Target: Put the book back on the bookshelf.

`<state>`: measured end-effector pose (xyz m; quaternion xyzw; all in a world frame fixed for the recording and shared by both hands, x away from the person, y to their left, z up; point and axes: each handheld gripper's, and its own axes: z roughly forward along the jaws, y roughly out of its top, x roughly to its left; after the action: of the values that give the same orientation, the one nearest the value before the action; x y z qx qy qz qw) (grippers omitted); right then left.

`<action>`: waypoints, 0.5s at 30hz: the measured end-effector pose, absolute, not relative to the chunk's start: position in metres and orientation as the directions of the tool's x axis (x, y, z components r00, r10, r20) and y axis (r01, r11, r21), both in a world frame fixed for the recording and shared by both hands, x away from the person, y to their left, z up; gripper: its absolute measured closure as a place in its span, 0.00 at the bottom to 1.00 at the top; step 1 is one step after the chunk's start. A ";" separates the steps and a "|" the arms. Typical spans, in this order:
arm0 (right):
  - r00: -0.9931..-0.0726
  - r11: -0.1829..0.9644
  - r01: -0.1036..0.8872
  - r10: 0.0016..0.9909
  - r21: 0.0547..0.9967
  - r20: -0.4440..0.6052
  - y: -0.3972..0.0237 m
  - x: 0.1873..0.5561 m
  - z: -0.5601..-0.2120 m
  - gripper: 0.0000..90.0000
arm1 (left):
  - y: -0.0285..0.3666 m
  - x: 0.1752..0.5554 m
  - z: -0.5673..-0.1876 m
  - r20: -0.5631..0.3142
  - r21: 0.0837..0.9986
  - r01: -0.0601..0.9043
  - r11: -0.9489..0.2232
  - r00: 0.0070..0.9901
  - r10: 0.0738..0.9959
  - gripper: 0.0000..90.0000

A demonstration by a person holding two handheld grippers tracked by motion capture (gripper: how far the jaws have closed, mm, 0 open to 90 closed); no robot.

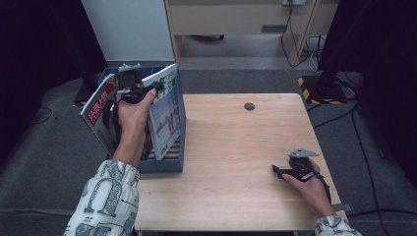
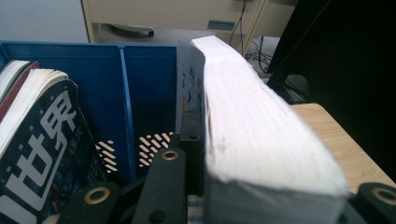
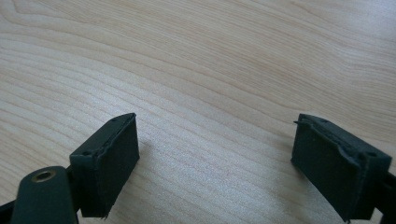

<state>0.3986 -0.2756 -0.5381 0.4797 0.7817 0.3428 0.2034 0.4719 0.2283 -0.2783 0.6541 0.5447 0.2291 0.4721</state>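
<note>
High view shows our left gripper point(image 1: 158, 86) clamped on a thick book point(image 1: 166, 110), upright in the blue file box point(image 1: 181, 129) at the table's point(image 1: 231, 147) nine o'clock edge. Our right gripper point(image 1: 275, 170) rests at four o'clock, jaws wide with nothing between them.

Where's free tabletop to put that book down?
The wooden table is bare from the blue file box across to the right tongs, apart from a small dark grommet near the far edge. The box is crowded: magazines lean at its left, and the left tongs grip the book.
</note>
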 end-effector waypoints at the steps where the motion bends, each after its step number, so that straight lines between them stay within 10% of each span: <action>1: -0.457 0.305 0.610 0.889 0.731 0.011 -0.276 0.399 -0.538 0.17 | 0.228 0.472 -0.279 -0.212 0.869 0.493 0.038 0.302 0.930 0.81; 15: -0.456 0.304 0.608 0.890 0.733 0.010 -0.275 0.399 -0.538 0.17 | 0.227 0.467 -0.294 -0.202 0.905 0.423 0.048 0.325 0.924 0.81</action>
<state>0.3986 -0.2754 -0.5383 0.4796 0.7810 0.3436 0.2048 0.4667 0.2274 -0.2937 0.6427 0.5240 0.2503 0.4996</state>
